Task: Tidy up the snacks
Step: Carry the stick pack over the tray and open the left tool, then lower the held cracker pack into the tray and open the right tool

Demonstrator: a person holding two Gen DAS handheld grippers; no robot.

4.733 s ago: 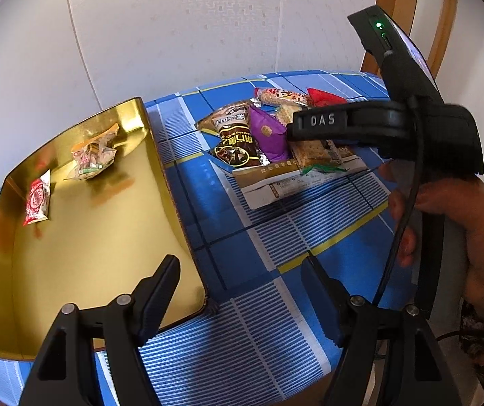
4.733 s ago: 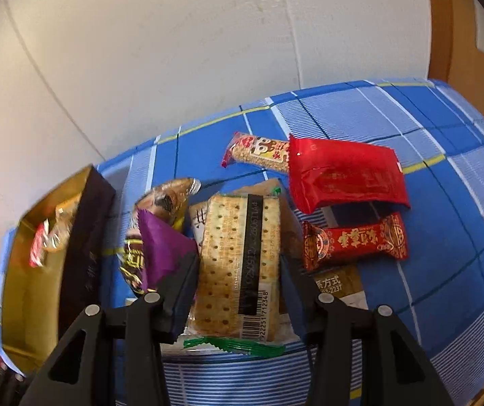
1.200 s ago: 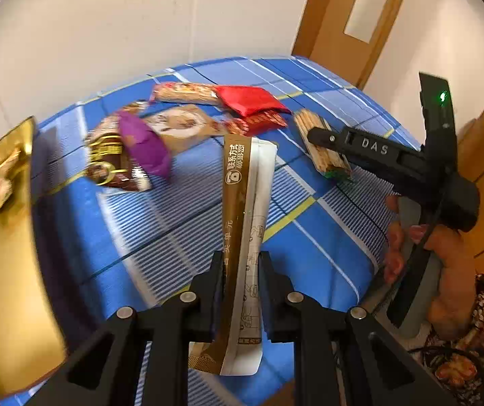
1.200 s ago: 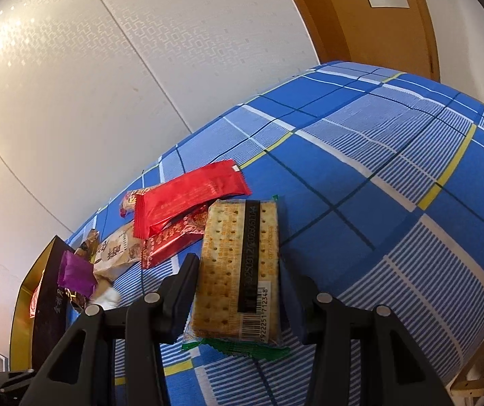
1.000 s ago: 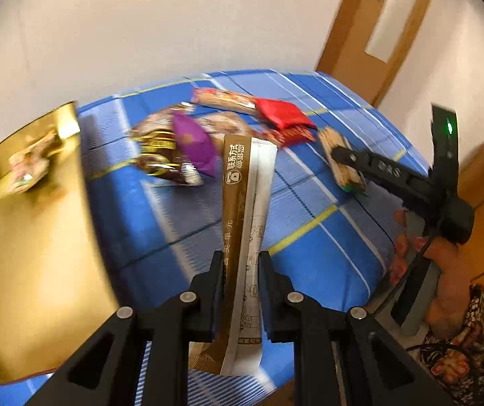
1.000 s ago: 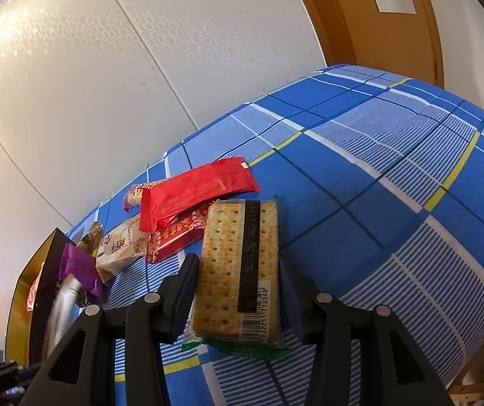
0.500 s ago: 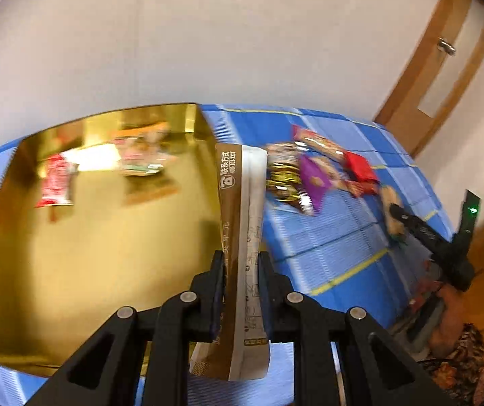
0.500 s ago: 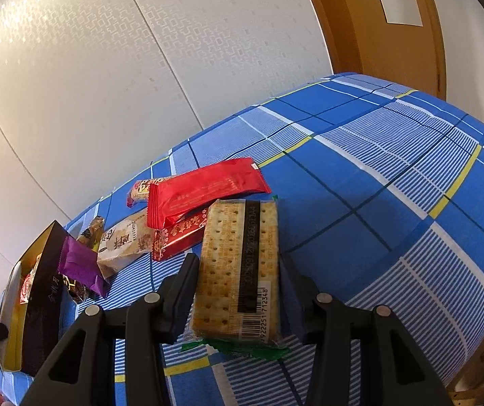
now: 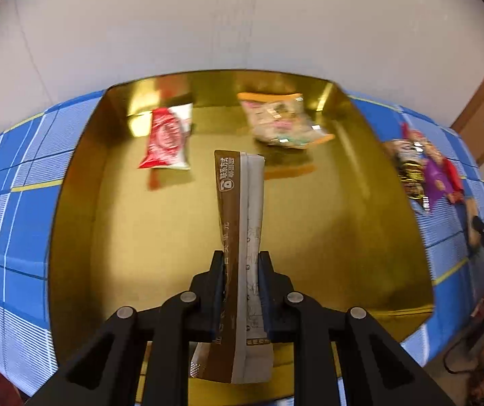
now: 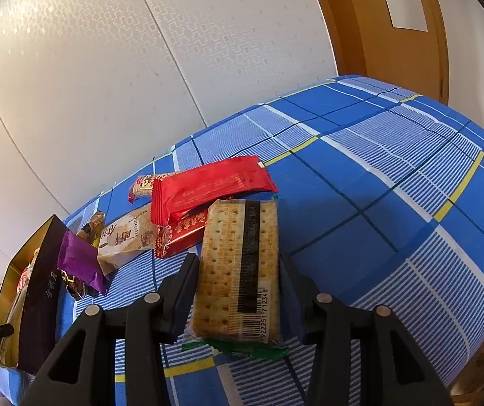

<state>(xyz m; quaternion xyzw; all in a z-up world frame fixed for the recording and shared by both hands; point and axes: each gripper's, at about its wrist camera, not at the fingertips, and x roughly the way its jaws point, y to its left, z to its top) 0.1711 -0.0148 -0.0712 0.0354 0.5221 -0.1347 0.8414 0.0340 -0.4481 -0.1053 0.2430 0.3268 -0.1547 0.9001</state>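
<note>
My left gripper [image 9: 240, 270] is shut on a long brown and white snack packet [image 9: 242, 223], held edge-up above the middle of the gold tray [image 9: 72, 223]. Inside the tray lie a red and white packet [image 9: 165, 142] at the back left and a pale clear-wrapped snack bag [image 9: 282, 121] at the back right. In the right wrist view my right gripper [image 10: 237, 279] is shut on a clear pack of crackers [image 10: 238, 264], held over the blue checked tablecloth [image 10: 394, 176].
A pile of snacks lies on the cloth: a red packet [image 10: 208, 186], a smaller red bar [image 10: 177, 237], a beige packet [image 10: 123, 240], a purple wrapper [image 10: 77, 260]. The tray's dark side wall [image 10: 40, 291] stands left of them. A wooden door [image 10: 394, 17] is behind the table.
My left gripper carried the brown and white packet from over the cloth to above the tray's middle. The right gripper kept still with the crackers.
</note>
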